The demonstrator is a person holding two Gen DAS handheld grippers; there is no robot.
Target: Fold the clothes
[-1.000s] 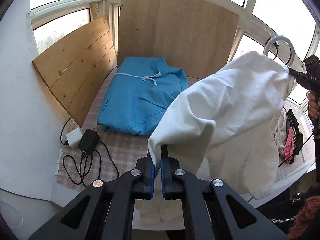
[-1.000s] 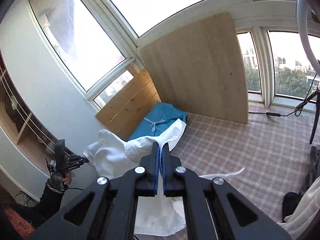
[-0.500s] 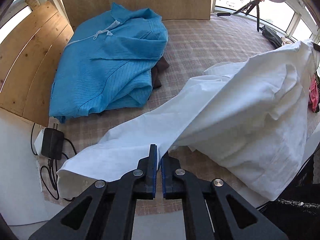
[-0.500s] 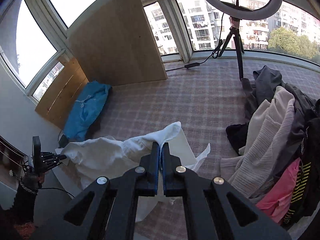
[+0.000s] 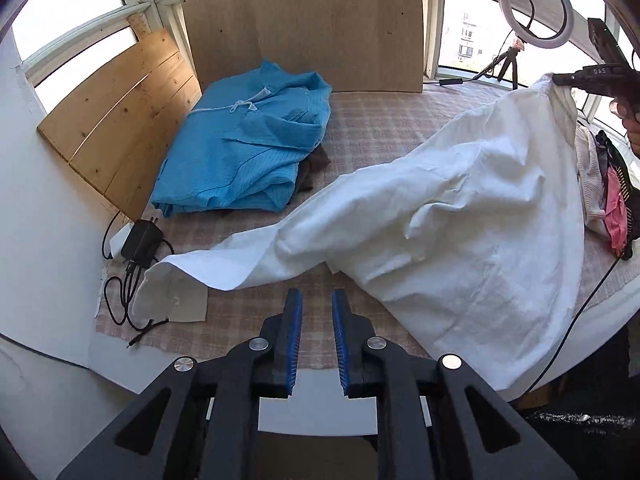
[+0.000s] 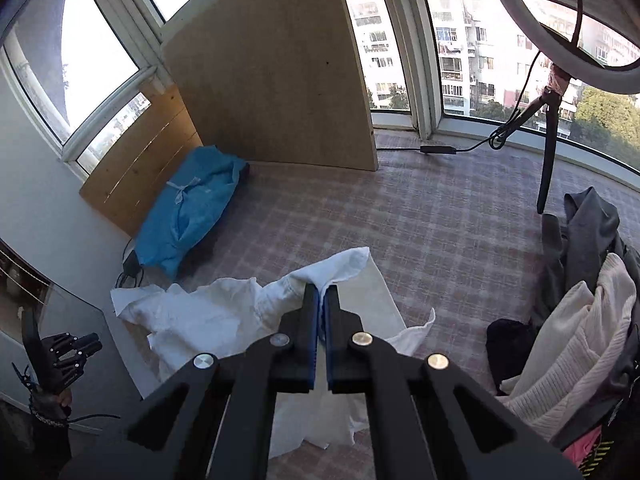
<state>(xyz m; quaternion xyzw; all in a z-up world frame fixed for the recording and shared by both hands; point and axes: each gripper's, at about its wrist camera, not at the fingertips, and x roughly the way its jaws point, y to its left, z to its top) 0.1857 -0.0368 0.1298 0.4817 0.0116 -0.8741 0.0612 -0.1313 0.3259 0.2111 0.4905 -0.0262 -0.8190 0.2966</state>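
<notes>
A charger and its black cable lie at the left edge of a checked cloth covering the table, just beside the cuff of a white shirt whose sleeve rests flat on the cloth. Behind them a folded blue garment sits against two wooden boards propped at the window corner, with a dark item partly visible under its right side. In the foreground the left gripper hovers above the near edge of the cloth with its blue-padded fingers apart and nothing between them, just short of the shirt's sleeve. The shirt's body rises from the table toward the right, where the right gripper has its fingers pressed together on a fold of the white fabric, lifting that end off the surface; from the left wrist view its black tip shows at the shirt's top corner, with part of a hand behind it. Farther right, a ring light stands on a tripod by the window, and a pile of unfolded clothes, cream, grey, black and pink, lies at the table's right end.
</notes>
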